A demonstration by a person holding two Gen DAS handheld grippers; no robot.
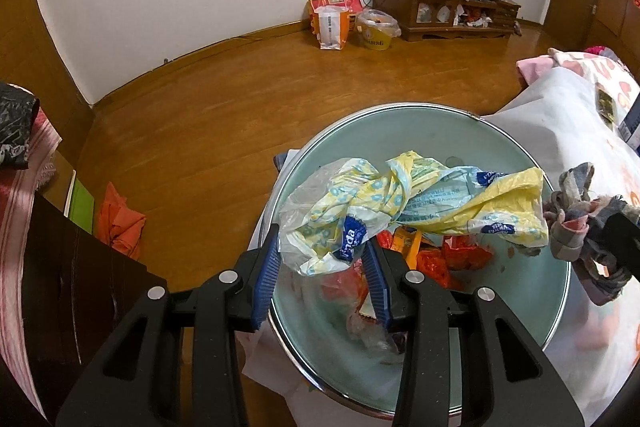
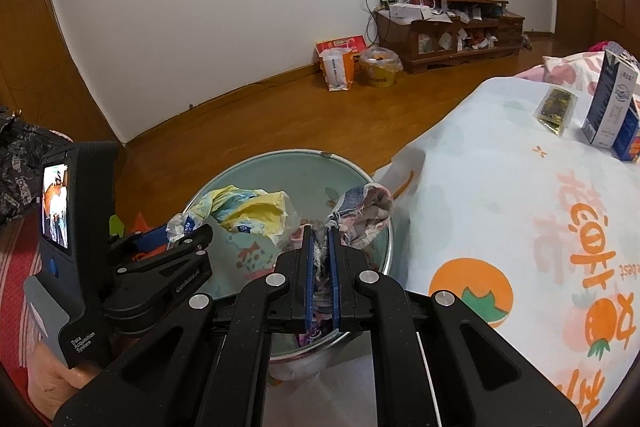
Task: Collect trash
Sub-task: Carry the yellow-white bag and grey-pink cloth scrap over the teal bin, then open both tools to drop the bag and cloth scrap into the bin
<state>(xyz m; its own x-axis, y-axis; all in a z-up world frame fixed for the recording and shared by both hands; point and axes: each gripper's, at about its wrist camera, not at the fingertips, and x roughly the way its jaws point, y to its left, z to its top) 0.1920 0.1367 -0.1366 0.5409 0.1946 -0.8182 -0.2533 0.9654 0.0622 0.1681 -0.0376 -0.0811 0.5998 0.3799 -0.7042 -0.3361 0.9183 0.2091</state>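
Observation:
A round pale-green bin [image 1: 440,131] stands on the floor beside the bed, with orange wrappers [image 1: 436,259] inside. My left gripper [image 1: 322,239] is open; the yellow-and-blue plastic tissue wrapper [image 1: 400,203] lies between its blue pads over the bin mouth. The wrapper also shows in the right wrist view [image 2: 252,211], above the bin [image 2: 280,167]. My right gripper [image 2: 320,231] is shut on a crumpled patterned cloth scrap [image 2: 364,211], held over the bin's right side. That cloth also shows at the right of the left wrist view [image 1: 580,215].
The bed with an orange-print cover [image 2: 520,227] lies to the right, carrying a milk carton [image 2: 612,107] and a dark sachet [image 2: 556,109]. An orange cloth [image 1: 120,223] lies on the wooden floor at left. Bags [image 1: 332,27] and a cluttered TV cabinet [image 1: 452,7] stand by the far wall.

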